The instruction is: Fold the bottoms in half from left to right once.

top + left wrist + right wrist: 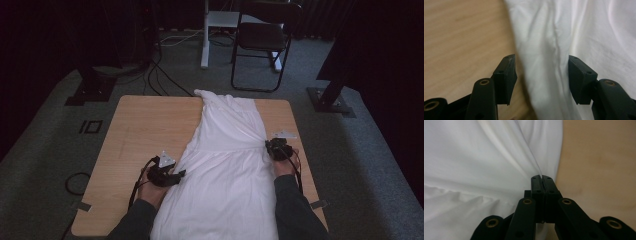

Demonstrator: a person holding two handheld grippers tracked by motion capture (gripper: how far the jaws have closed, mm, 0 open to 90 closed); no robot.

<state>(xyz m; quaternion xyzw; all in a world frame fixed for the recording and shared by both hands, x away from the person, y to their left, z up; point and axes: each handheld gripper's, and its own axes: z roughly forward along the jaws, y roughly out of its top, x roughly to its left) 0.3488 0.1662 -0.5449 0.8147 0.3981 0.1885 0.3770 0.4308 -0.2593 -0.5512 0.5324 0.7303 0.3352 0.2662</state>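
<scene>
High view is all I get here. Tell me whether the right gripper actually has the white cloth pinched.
Observer: Yes. The right gripper has its jaws shut on a fold of the white cloth.
Operator: Now report the left one.
Observer: The left gripper stands open, with the cloth's edge lying between its jaws, not pressed.
Operator: Say what is under its outer jaw.
Observer: Bare wooden table, just beside the cloth's edge.

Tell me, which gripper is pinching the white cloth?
The right gripper: its jaws are shut on a fold of the white cloth. The left gripper stands open around the cloth's edge.
</scene>
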